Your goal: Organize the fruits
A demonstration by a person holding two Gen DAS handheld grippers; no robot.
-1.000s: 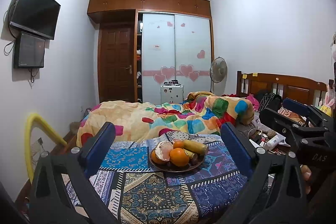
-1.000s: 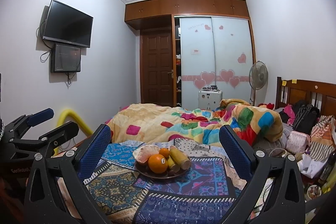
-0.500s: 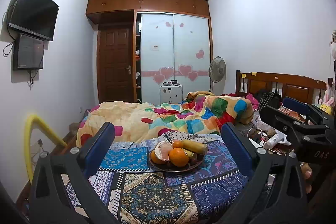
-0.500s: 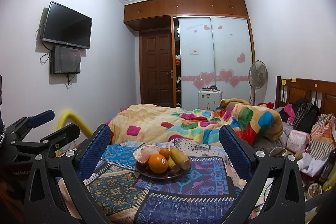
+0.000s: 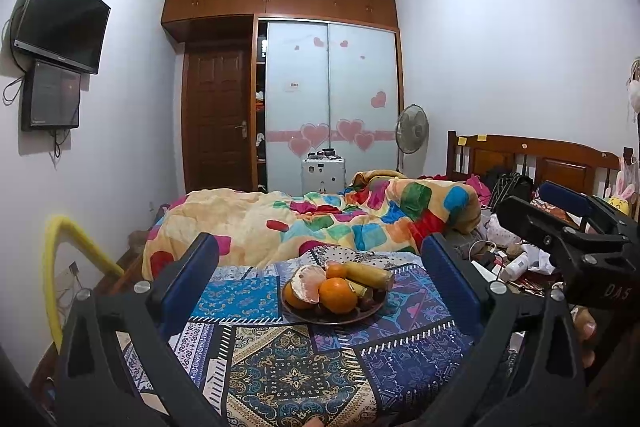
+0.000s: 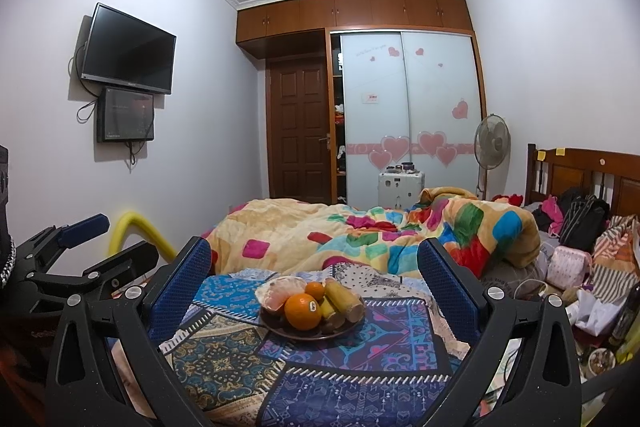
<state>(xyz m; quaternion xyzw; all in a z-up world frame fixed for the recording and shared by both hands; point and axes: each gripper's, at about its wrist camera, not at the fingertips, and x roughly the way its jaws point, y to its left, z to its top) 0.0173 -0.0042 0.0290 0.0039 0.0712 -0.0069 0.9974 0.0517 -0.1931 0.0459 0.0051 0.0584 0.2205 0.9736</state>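
- Looking along both tools, I see the plate (image 5: 362,315) of fruit ahead on the patterned cloth (image 5: 296,379), which covers a counter at the foot of the bed (image 5: 280,223).
- My left tool (image 5: 320,279) has its jaws spread wide and holds nothing; the plate sits framed between its blue pads (image 5: 191,281), well short of contact.
- My right tool (image 6: 314,281) is just as wide apart and just as empty, with the plate (image 6: 348,330) centred in its gap.
- The front orange (image 6: 303,311) is round, firm and smooth-skinned, I judge. I would close on its widest girth, or it may squirt out of the pads.
- A smaller orange (image 6: 315,289) sits behind it, partly blocked, so I would leave it until the front one is out.
- The peeled fruit (image 5: 306,283) on the left looks soft and exposed. It probably bruises or splits under pressure, so I would take it gently around its broad body.
- The banana (image 5: 368,274) lies lengthwise on the right of the pile. It seems soft inside, so I would pinch across the middle of its length, lightly.
- Small dark fruit (image 5: 366,301) lie low by the rim; I cannot tell what they are.
- The fruit lean on one another, so lifting one could roll the rest.
- The plate is shallow and could slide on the cloth if nudged.
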